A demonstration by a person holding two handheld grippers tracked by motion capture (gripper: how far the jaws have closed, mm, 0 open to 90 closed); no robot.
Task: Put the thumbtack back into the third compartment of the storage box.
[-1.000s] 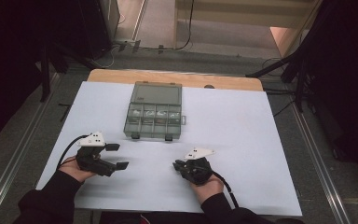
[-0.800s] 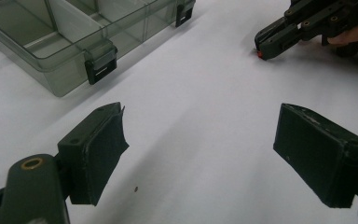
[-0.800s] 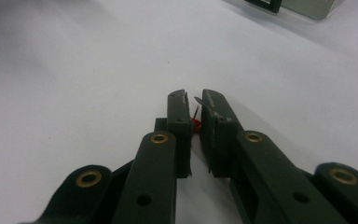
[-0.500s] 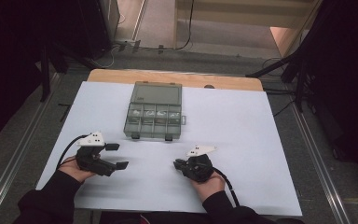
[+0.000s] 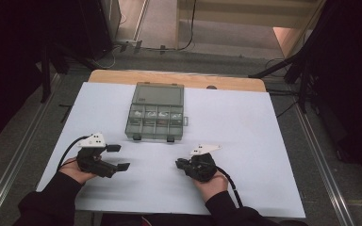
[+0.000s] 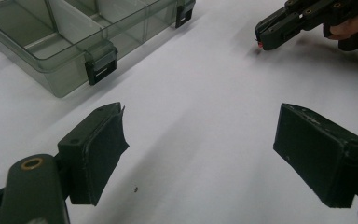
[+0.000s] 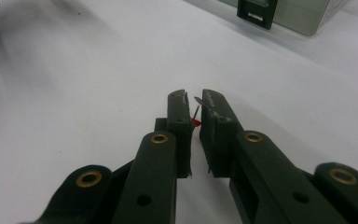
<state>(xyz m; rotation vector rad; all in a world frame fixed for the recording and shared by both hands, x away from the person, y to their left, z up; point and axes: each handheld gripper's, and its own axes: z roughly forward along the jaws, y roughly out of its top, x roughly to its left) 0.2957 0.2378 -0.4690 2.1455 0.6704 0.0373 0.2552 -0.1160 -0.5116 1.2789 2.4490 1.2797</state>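
A clear grey compartment box point(image 5: 156, 113) lies closed on the white sheet, its black latches facing me. My right gripper point(image 5: 178, 163) rests low on the sheet, below and right of the box. In the right gripper view its jaws point(image 7: 195, 105) stand almost together, shut on a tiny red-tipped pin point(image 7: 195, 121). My left gripper point(image 5: 119, 157) lies to the left, jaws wide apart and nothing between them point(image 6: 200, 154). The left gripper view also shows the box's corner point(image 6: 51, 42) and the right gripper point(image 6: 261, 39) with a red dot at its tip.
The white sheet point(image 5: 264, 132) covers a wooden table whose far edge point(image 5: 179, 77) shows behind the box. Cables trail from both grippers toward me. Metal rails and dark stands flank the table. Small parts lie in the box's front compartments.
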